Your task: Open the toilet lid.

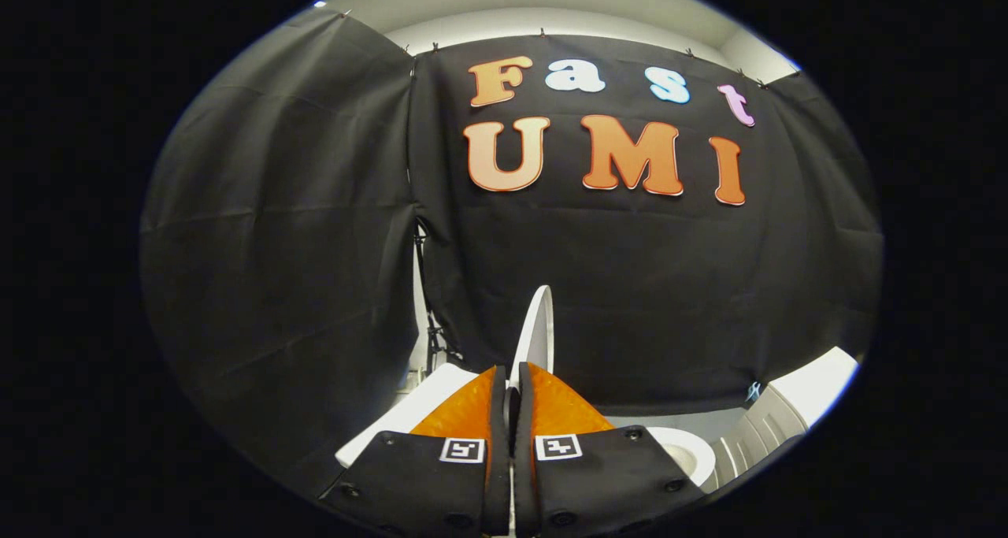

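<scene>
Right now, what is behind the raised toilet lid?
Behind the toilet lid, which stands edge-on between the fingers of the tool, hangs the black cloth wall. A white tank lies left. The lid and fingers cover the hinge.

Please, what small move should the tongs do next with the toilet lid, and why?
Probably carry the lid a little further back, then let go. The tongs are shut on the toilet lid, which stands raised on edge, nearly upright above the open seat, with the black cloth wall behind it.
</scene>
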